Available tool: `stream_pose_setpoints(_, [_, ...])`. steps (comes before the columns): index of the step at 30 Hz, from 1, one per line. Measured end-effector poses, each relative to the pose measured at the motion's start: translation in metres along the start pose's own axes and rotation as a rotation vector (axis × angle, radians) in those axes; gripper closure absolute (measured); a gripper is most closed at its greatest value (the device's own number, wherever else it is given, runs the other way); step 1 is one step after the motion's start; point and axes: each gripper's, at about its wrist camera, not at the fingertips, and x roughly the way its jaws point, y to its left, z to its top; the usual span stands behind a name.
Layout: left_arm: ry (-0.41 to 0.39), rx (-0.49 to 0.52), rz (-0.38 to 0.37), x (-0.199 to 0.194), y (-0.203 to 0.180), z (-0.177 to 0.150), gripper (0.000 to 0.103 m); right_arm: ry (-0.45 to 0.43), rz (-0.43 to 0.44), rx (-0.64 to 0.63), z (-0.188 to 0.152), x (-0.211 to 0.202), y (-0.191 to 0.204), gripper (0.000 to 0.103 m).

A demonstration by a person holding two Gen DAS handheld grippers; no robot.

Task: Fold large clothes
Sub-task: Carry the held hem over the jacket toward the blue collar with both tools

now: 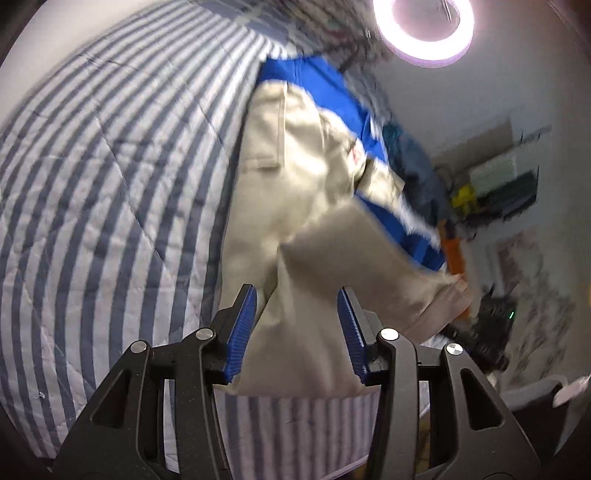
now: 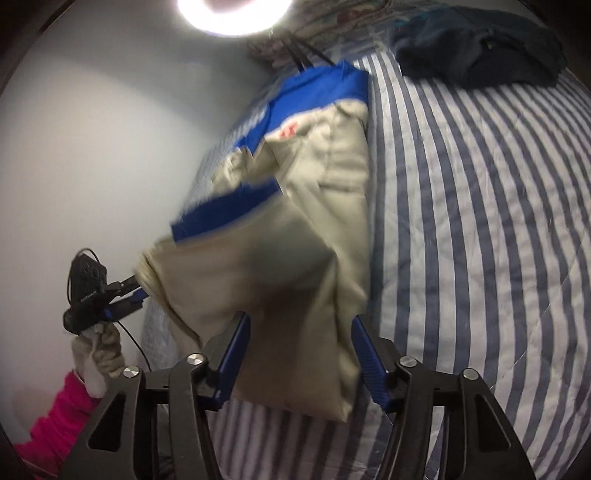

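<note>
Beige-and-blue jacket: raised off striped quilt, hem between both tongs. Left tongs: spread, fabric between. Right tongs: likewise spread. Both angled upward toward ceiling lamp.

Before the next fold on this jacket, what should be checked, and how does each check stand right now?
1. Left gripper closed on the beige and blue jacket: not ok. Its fingers stand apart, with the beige cloth between them.
2. Right gripper closed on the jacket: not ok. Its fingers are also apart, with the cloth between them.
3. Both grippers at the same end of the jacket: ok. Each view shows the other gripper near the beige hem.
4. Jacket flat and smooth on the striped quilt: cannot tell, because the cloth is motion-blurred.
5. Dark garment apart from the jacket: ok. It lies separately on the quilt.
</note>
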Motion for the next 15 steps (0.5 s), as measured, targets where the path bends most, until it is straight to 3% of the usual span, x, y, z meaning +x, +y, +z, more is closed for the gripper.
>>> stream_pose_setpoints(8, [0.066, 0.089, 0.054, 0.033, -0.013, -0.012, 0.059, 0.030, 0.012, -0.014, -0.017, 0.018, -0.003, 0.049])
stream_pose_setpoints(9, [0.070, 0.094, 0.061, 0.035, -0.014, -0.013, 0.063, 0.042, 0.001, -0.029, -0.018, 0.020, -0.001, 0.049])
stream_pose_setpoints(10, [0.077, 0.098, 0.069, 0.037, -0.014, -0.013, 0.079, 0.049, -0.011, -0.038, -0.016, 0.026, 0.001, 0.050])
stream_pose_setpoints(11, [0.083, 0.101, 0.074, 0.038, -0.015, -0.014, 0.088, 0.056, -0.018, -0.046, -0.016, 0.028, 0.003, 0.054])
stream_pose_setpoints(13, [0.071, 0.111, 0.074, 0.036, -0.017, -0.016, 0.091, 0.063, -0.032, -0.054, -0.017, 0.030, 0.005, 0.066])
stream_pose_setpoints(15, [0.060, 0.114, 0.075, 0.032, -0.021, -0.018, 0.093, 0.068, -0.031, -0.057, -0.020, 0.030, 0.008, 0.086])
